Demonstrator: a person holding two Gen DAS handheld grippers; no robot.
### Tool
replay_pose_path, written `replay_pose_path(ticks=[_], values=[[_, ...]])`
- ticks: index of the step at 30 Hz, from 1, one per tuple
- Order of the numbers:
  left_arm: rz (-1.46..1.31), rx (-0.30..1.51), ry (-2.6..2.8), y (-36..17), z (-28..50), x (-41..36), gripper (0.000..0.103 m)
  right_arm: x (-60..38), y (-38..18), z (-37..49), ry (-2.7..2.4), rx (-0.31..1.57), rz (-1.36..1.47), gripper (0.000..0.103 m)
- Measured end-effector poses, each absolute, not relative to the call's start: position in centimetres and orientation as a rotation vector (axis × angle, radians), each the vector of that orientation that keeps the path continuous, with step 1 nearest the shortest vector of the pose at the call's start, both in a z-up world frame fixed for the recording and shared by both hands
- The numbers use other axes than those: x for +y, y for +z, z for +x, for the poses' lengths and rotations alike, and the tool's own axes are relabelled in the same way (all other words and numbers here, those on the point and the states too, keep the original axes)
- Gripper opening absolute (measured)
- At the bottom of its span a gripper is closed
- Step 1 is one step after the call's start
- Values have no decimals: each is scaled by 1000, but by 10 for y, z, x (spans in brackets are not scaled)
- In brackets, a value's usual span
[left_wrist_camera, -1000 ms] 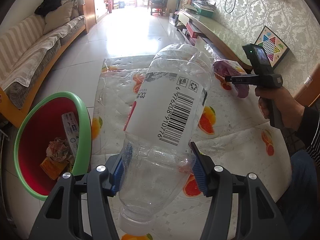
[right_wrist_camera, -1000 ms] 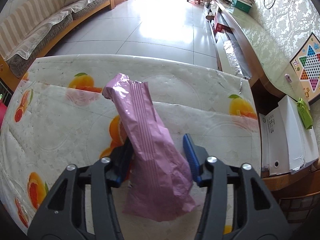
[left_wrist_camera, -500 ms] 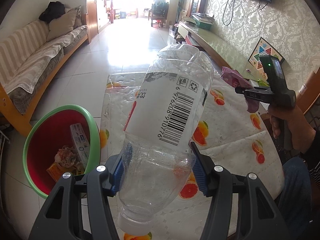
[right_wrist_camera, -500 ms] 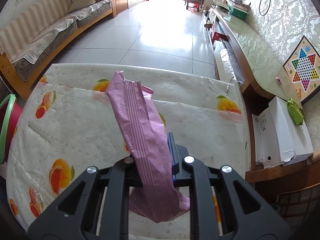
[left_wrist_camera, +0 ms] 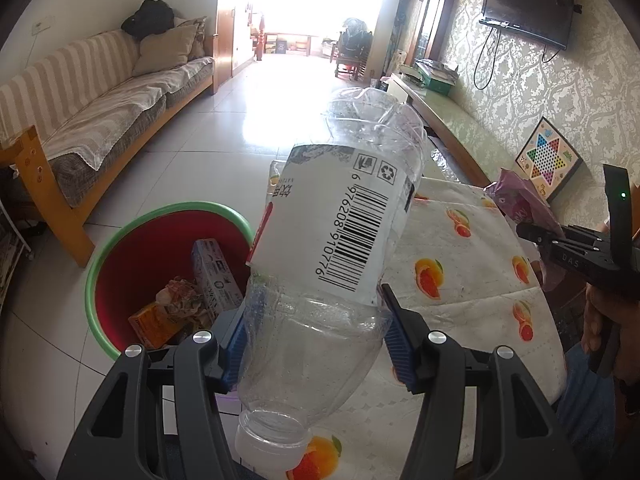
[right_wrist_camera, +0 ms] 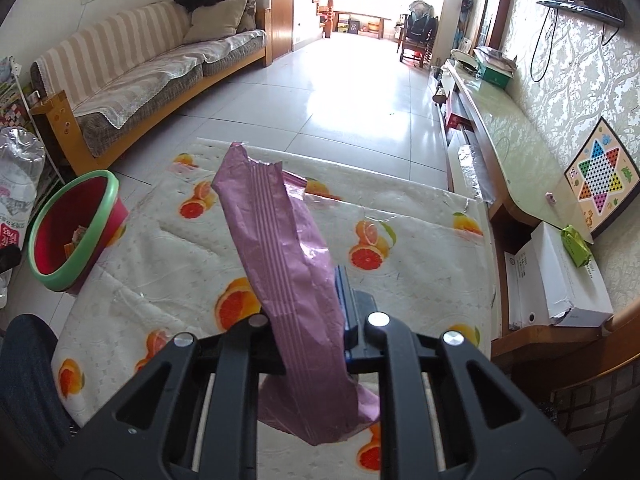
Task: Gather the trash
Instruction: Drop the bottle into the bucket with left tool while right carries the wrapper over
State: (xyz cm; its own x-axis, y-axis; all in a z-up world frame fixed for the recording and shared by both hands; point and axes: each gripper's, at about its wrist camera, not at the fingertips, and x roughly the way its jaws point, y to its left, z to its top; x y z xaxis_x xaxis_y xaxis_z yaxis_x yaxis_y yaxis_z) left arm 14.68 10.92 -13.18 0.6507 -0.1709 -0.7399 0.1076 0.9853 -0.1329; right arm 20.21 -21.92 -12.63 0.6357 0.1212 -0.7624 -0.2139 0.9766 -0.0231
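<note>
Higher now, crumpled clear bottle (left_wrist_camera: 340, 248)

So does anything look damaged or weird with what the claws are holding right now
The plastic bottle in the left claw is held cap down, tilted, its base dented. The pink wrapper in the right claw is crumpled, its top edge torn. Nothing has spilled.

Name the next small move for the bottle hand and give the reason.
Probably swing the left hand-held gripper further left until the plastic bottle hangs over the red bin, then release. The bottle is gripped clear of the table, and the bin sits open on the floor just left of it, already holding trash.
</note>
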Motion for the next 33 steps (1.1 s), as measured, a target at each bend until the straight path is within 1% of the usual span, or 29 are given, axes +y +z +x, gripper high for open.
replay_pose_path(ticks=[9, 19, 25, 33], values=[[-114, 842, -77, -137, 142, 164, 55, -163, -124, 170, 267, 870, -75, 16], [-108, 838, 17, -140, 163, 221, 55, -92, -113, 168, 377, 846, -127, 16], [-108, 865, 54, -152, 187, 250, 55, -60, -106, 170, 423, 835, -153, 16], [-115, 915, 64, -178, 207, 268, 55, -38, -111, 170, 454, 852, -191, 16]])
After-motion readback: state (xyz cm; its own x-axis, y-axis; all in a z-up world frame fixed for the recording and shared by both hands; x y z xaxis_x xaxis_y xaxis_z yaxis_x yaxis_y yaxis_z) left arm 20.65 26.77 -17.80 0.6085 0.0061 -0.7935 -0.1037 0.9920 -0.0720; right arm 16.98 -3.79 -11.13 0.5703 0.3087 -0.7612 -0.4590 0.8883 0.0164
